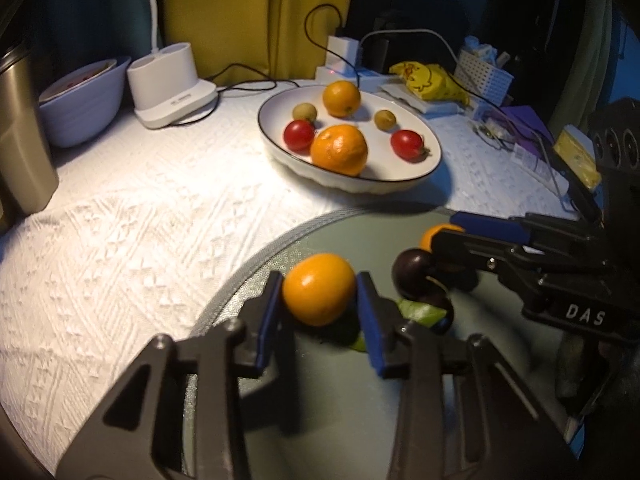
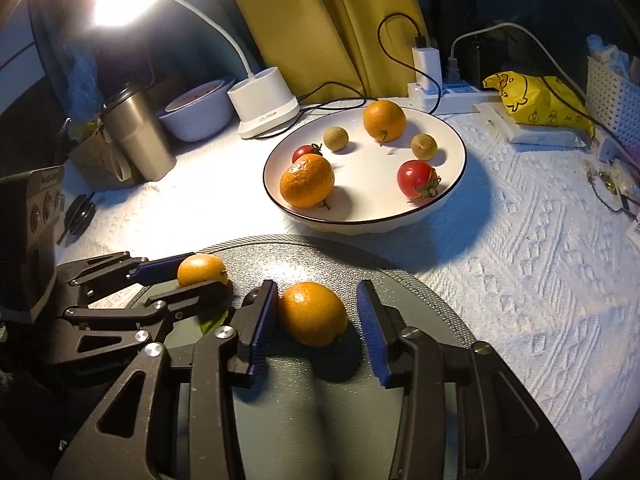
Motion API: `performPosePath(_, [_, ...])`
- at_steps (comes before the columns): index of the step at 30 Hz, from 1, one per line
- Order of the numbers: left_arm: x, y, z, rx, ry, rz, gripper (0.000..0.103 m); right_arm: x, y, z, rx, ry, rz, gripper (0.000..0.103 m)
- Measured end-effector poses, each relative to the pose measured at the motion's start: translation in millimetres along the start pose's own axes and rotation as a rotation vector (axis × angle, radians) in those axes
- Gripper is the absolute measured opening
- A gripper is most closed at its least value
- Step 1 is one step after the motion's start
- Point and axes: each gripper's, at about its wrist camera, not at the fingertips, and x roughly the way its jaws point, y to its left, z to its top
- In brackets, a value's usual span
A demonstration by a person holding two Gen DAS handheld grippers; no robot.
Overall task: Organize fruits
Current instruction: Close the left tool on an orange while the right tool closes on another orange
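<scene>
Two hand-held two-finger grippers work over a round grey-green textured mat (image 1: 340, 400) on a white embossed tablecloth (image 1: 140, 220).

1. Left gripper (image 1: 318, 285): narrow setting. Both blue pads (image 1: 267, 320) touch the sides of a small glossy orange citrus fruit (image 1: 319, 289), which is clamped between them at the left part of the mat.
2. Right gripper (image 2: 317, 287): set slightly wider than its load. A second small orange citrus fruit (image 2: 313, 314) sits on the mat between the jaws, touching the left pad; a visible gap separates it from the right pad, so it is not clamped.
3. Just beside the first fruit, between the two grippers, lie two dark purple round fruits (image 1: 412, 270) and a green leaf (image 1: 420, 312).
4. Behind the mat stands a white shallow plate with a thin black rim (image 1: 360, 186). It holds two larger oranges (image 1: 339, 150), two red tomatoes (image 1: 299, 135) and two small brown-green round fruits (image 1: 385, 119), all lying apart from one another.
</scene>
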Motion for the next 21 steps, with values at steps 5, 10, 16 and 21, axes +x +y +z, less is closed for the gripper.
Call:
performPosePath(5, [-2, -2, -1, 0.003, 0.000, -0.004, 0.037, -1, 0, 0, 0.000, 0.000, 0.007, 0.036])
performPosePath(10, [-8, -4, 0, 0.005, -0.011, -0.007, 0.037, -7, 2, -2, -0.002, -0.011, 0.012, 0.036])
performPosePath(16, [-17, -10, 4, 0.019, -0.027, -0.005, 0.037, -18, 3, -1, -0.007, -0.038, 0.009, 0.036])
performPosePath(21, [-22, -17, 10, 0.030, -0.042, -0.004, 0.037, -27, 1, 1, -0.014, -0.058, -0.002, 0.036])
